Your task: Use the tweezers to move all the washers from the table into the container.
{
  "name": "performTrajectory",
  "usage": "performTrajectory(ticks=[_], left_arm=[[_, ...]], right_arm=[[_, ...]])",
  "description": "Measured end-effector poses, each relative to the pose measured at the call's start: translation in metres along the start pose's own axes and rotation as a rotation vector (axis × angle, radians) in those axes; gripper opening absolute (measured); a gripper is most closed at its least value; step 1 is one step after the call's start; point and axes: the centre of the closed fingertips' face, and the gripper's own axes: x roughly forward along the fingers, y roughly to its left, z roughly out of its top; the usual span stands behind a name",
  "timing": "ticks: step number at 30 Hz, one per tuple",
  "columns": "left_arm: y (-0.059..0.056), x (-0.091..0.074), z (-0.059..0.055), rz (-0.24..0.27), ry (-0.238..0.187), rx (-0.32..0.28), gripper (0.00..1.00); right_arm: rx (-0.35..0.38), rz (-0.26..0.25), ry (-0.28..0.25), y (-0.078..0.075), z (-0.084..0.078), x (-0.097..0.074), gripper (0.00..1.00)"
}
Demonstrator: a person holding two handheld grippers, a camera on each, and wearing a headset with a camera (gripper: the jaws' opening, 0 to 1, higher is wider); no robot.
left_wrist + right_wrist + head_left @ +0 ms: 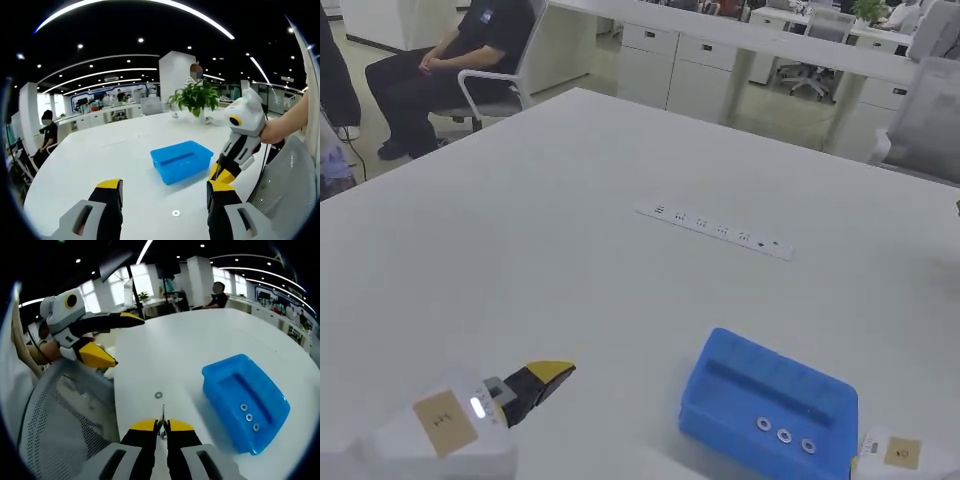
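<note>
Left hand-held gripper (165,186) agape, right (162,426) clamped

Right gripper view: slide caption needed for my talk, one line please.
Right gripper, shut on tweezers, points at a lone washer near the blue container holding three washers.

White table (520,260) — blue container (712,408), power strip (715,229), one washer (158,395).

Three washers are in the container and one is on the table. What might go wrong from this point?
1. The washer lies flat, fairly near the edge of the table; a nudge from the tweezers may flick it off.
2. The right gripper pinches the thin tweezers between shut jaws; they may twist during the pick.
</note>
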Motion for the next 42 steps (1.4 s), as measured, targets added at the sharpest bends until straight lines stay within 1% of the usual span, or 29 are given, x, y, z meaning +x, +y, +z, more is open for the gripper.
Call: performTrajectory(ticks=[2, 5, 12, 18, 20, 25, 26, 30, 34, 39, 42], left_arm=[[0.000, 0.000, 0.000, 0.001, 0.000, 0.001, 0.68], [0.000, 0.000, 0.000, 0.002, 0.000, 0.002, 0.68], [0.001, 0.000, 0.000, 0.006, -0.001, -0.001, 0.68], [0.001, 0.000, 0.001, 0.006, -0.001, 0.000, 0.68], [0.001, 0.000, 0.000, 0.007, 0.000, -0.001, 0.68], [0.001, 0.001, 0.000, 0.008, 0.001, -0.002, 0.68], [0.001, 0.001, 0.000, 0.007, 0.003, -0.001, 0.68], [0.000, 0.001, 0.000, 0.003, 0.004, 0.003, 0.68], [0.001, 0.000, 0.000, 0.006, 0.003, 0.000, 0.68], [0.001, 0.000, 0.000, 0.006, 0.002, 0.001, 0.68], [0.001, 0.000, 0.000, 0.007, 0.000, 0.001, 0.68]], right_arm=[[-0.012, -0.002, 0.005, 0.000, 0.000, 0.000, 0.03], [-0.060, -0.008, 0.025, 0.002, -0.001, 0.000, 0.03], [-0.079, -0.011, 0.033, 0.002, -0.001, -0.001, 0.03], [-0.130, -0.007, 0.046, 0.005, -0.001, 0.000, 0.03], [-0.163, -0.002, 0.049, 0.008, -0.002, 0.001, 0.03], [-0.266, 0.029, 0.051, 0.017, -0.003, 0.002, 0.03], [-0.273, 0.031, 0.052, 0.018, -0.004, 0.002, 0.03], [-0.281, 0.027, 0.054, 0.017, -0.003, 0.002, 0.03], [-0.264, 0.024, 0.048, 0.016, -0.003, 0.002, 0.03], [-0.270, 0.013, 0.062, 0.012, -0.003, 0.000, 0.03], [-0.254, 0.011, 0.063, 0.011, -0.004, -0.001, 0.03]])
